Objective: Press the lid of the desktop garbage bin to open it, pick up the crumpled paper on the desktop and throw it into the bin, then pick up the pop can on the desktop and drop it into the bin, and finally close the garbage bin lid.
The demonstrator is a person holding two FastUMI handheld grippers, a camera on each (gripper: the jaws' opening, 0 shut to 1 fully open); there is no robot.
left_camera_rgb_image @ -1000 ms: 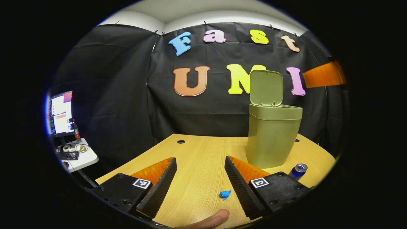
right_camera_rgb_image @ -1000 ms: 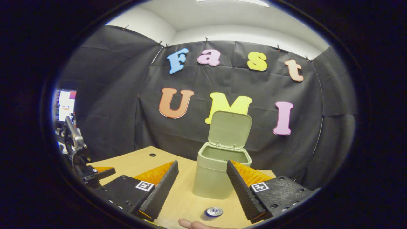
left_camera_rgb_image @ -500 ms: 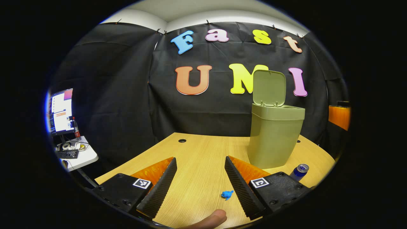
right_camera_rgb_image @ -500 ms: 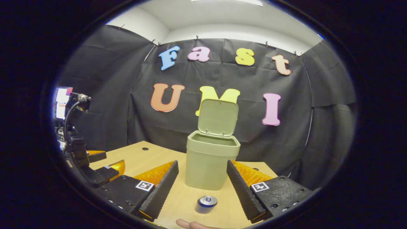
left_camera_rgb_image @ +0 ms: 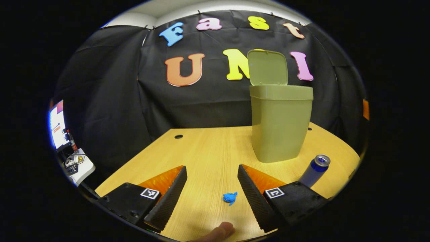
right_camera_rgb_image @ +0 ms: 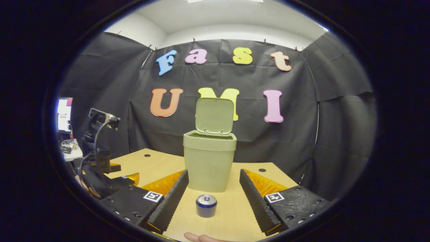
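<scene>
The olive-green bin [left_camera_rgb_image: 278, 124] stands on the wooden table [left_camera_rgb_image: 208, 148] with its lid [left_camera_rgb_image: 267, 67] swung up. A small blue crumpled paper [left_camera_rgb_image: 229, 197] lies on the table just ahead of my left gripper [left_camera_rgb_image: 212, 174], which hangs open above it, the paper nearer its right finger. An upright blue pop can [left_camera_rgb_image: 315, 169] stands to the right of the bin's base. In the right gripper view the bin [right_camera_rgb_image: 209, 158] and its raised lid [right_camera_rgb_image: 215, 116] sit straight ahead, and the can [right_camera_rgb_image: 206, 205] stands between the fingers of my open right gripper [right_camera_rgb_image: 213, 178].
A side table with a monitor and small items [left_camera_rgb_image: 69, 148] sits at the far left beyond the table edge. Cable holes [left_camera_rgb_image: 178, 136] dot the tabletop. The left gripper and its cable [right_camera_rgb_image: 100, 158] show at the left of the right gripper view.
The left gripper has dropped lower and closer over the paper. The right gripper has pulled back and down from the open bin, bringing the can between its fingers. Both stay open.
</scene>
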